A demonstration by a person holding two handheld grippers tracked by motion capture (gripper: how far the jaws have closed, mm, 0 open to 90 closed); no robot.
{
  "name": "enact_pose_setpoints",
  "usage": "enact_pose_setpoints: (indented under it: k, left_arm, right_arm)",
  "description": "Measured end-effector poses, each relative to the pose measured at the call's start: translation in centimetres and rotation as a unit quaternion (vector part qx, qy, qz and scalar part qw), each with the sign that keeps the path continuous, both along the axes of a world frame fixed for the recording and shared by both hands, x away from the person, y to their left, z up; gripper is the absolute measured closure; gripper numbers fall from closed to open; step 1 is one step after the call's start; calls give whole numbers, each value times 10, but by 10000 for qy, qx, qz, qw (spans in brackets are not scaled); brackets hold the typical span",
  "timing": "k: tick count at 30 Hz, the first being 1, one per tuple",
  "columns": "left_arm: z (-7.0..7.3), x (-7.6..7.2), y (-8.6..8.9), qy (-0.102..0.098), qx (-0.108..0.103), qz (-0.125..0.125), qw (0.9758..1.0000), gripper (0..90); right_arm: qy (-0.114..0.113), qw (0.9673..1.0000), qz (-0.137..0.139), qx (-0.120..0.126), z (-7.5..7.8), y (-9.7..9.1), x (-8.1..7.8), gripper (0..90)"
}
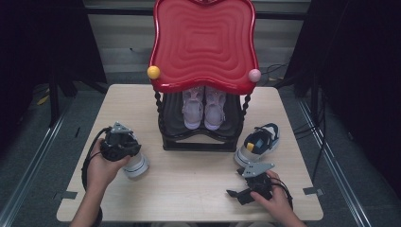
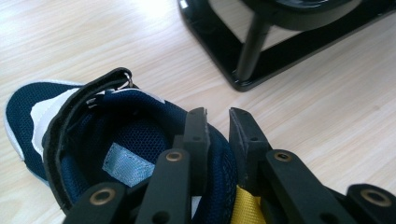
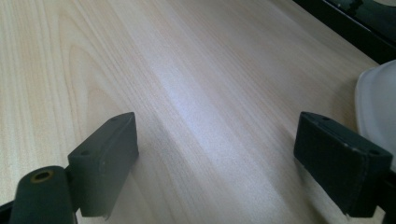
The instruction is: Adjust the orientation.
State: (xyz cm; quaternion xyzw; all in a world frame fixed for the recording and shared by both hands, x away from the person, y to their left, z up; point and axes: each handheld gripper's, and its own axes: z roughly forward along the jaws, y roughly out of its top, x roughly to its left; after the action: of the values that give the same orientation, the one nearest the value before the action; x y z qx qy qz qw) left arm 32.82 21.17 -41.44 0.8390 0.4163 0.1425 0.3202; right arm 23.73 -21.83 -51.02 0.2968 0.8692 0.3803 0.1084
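A navy and white shoe lies on the wooden table at the left. My left gripper is shut on its padded heel rim, with one jaw inside the shoe and the other outside, above a yellow heel patch. In the high view the left gripper covers most of that shoe. A matching shoe stands at the right. My right gripper hangs open just in front of it over bare wood; in its own view the right gripper holds nothing, and the shoe's white sole shows at the right edge.
A black shoe rack with a red wavy top stands at the table's middle back, holding a pink pair of shoes. A yellow ball and a pink ball sit on its corners. Its black base lies close ahead of the left gripper.
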Motion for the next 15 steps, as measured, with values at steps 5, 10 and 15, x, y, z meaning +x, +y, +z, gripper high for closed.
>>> enact_pose_setpoints:
  k: [5, 10, 15]
  left_arm:
    - [-3, 2, -14, 125, -68, -231, 9996, 771]
    - [-5, 3, -14, 224, -97, -274, 9993, 753]
    - [-3, 3, -11, 253, -91, -406, 9988, 711]
  right_arm:
    - [1, 10000, -2, -5, 0, 0, 0, 132]
    - [-1, 10000, 0, -3, 0, 0, 0, 132]
    - [-1, 10000, 0, -2, 0, 0, 0, 132]
